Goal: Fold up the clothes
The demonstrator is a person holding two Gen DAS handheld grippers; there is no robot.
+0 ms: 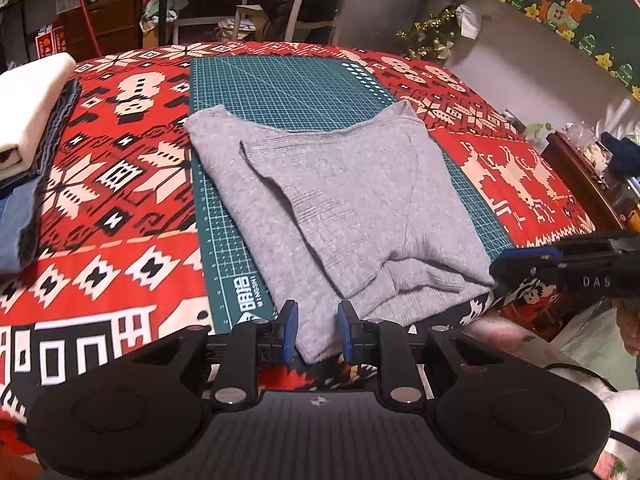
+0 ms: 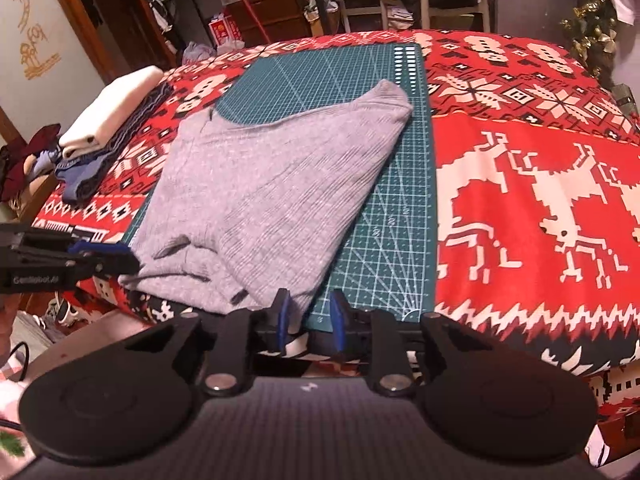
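Sweater (image 1: 340, 204) lies part-folded on the mat (image 1: 280, 84); both grippers, left (image 1: 318, 330) and right (image 2: 308, 316), fingers apart at its six-o'clock hem, seem set to pinch it.

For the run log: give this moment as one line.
task: fold clothes | grey sweater on cutting mat | left gripper open | right gripper open

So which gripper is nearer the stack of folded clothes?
Left. The left gripper sits at the grey sweater's near edge on the stack's side; the right gripper is at the opposite near corner.
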